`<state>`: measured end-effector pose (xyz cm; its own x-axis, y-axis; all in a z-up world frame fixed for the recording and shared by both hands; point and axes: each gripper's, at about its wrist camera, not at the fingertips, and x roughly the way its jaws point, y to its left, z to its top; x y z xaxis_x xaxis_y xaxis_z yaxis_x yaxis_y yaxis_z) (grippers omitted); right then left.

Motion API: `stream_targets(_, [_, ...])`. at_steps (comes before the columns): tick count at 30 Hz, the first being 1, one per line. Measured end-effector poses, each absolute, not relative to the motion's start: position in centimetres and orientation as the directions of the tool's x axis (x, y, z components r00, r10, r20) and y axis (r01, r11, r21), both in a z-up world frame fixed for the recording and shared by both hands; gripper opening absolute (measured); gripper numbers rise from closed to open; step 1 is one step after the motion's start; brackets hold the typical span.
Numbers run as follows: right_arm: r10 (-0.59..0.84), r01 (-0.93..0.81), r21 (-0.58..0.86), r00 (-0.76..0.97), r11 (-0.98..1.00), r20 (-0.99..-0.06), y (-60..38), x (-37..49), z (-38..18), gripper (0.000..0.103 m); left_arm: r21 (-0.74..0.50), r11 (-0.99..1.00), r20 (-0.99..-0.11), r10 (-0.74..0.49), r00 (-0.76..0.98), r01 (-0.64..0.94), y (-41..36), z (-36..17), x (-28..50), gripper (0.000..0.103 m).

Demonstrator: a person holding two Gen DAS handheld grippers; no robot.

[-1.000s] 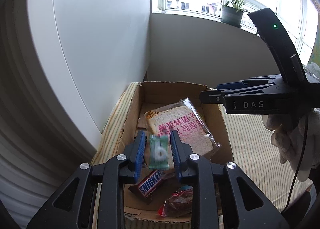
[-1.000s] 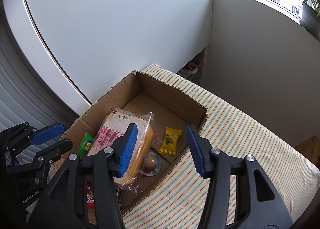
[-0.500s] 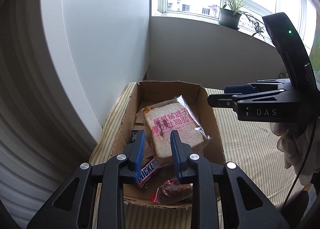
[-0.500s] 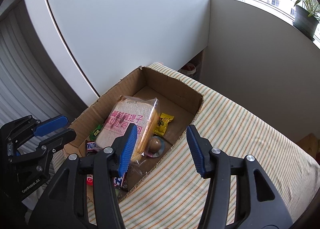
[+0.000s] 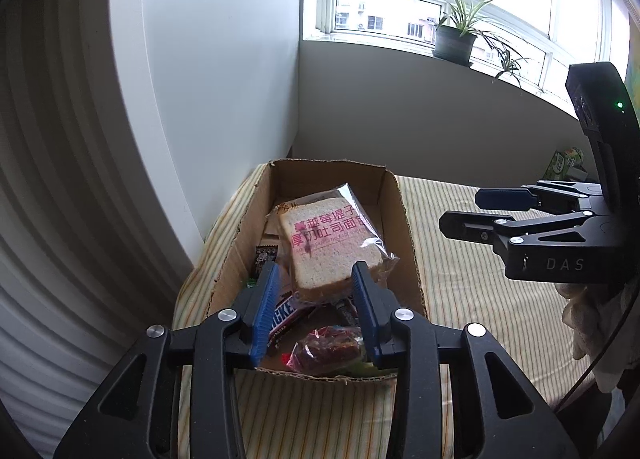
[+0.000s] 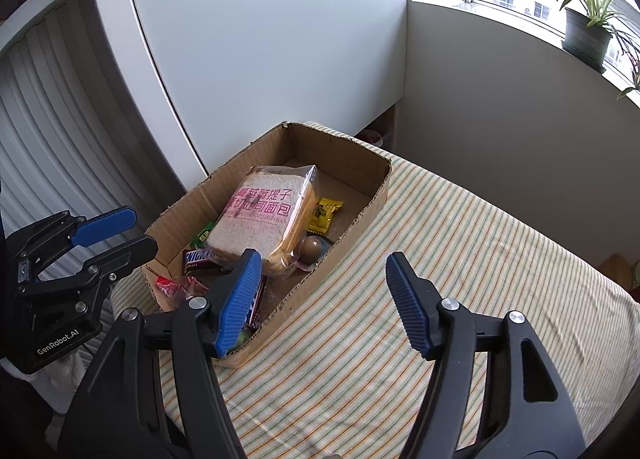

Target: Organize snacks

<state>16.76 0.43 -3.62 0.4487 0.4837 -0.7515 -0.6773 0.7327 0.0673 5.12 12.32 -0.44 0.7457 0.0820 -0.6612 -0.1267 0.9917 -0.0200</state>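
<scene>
A cardboard box (image 5: 404, 219) (image 6: 372, 199) stands on the striped cloth. In it lie a bagged slice of bread (image 5: 328, 247) (image 6: 260, 219), a Snickers bar (image 5: 286, 317) (image 6: 196, 257), a red-wrapped snack (image 5: 328, 351) (image 6: 176, 287), a yellow packet (image 6: 325, 214), a green packet (image 6: 204, 235) and a round brown sweet (image 6: 312, 247). My left gripper (image 5: 316, 291) is open and empty above the box's near end. My right gripper (image 6: 324, 271) is open and empty over the box's right wall; it also shows in the left wrist view (image 5: 464, 211).
The striped cloth (image 6: 460, 259) covers the surface right of the box. A white panel (image 6: 260, 39) stands behind the box. A potted plant (image 5: 456, 39) sits on the window sill. Another green packet (image 5: 564, 163) lies at the far right.
The green packet that was between my left fingers a second ago has dropped into the box. Both grippers have drawn back and up from the box, and the left jaws have widened.
</scene>
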Motion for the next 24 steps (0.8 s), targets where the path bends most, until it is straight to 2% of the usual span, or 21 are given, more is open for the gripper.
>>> stream_targets(2, [0.479, -0.671, 0.056, 0.465, 0.739, -0.745, -0.1, 16.0, -3.6, 0.071, -0.02, 0.991, -0.655, 0.087, 0.75, -0.133, 12.0, -0.4, 4.7, 0.045])
stream_targets(4, [0.478, -0.665, 0.045, 0.486, 0.745, -0.732, -0.8, 15.0, -3.4, 0.083, -0.022, 0.99, -0.649, 0.094, 0.755, -0.142, 11.8, -0.4, 4.2, 0.055])
stream_targets(9, [0.479, -0.657, 0.029, 0.519, 0.754, -0.708, -2.4, 12.6, -3.0, 0.086, -0.022, 0.987, -0.64, 0.11, 0.76, -0.162, 11.4, -0.5, 3.1, 0.063])
stream_targets(13, [0.464, -0.653, -0.027, 0.565, 0.757, -0.682, -3.0, 9.8, -2.9, 0.1, -0.012, 0.982, -0.636, 0.136, 0.759, -0.186, 10.9, -0.9, 2.1, 0.067])
stream_targets(18, [0.445, -0.638, -0.072, 0.608, 0.766, -0.658, -3.5, 6.7, -3.1, 0.1, -0.04, 0.979, -0.644, 0.129, 0.754, -0.202, 10.6, -1.4, 0.5, 0.068])
stream_targets(24, [0.473, -0.625, -0.005, 0.597, 0.781, -0.647, -4.6, 5.7, -3.0, 0.1, -0.034, 0.975, -0.637, 0.148, 0.756, -0.22, 10.7, -1.1, -0.9, 0.068])
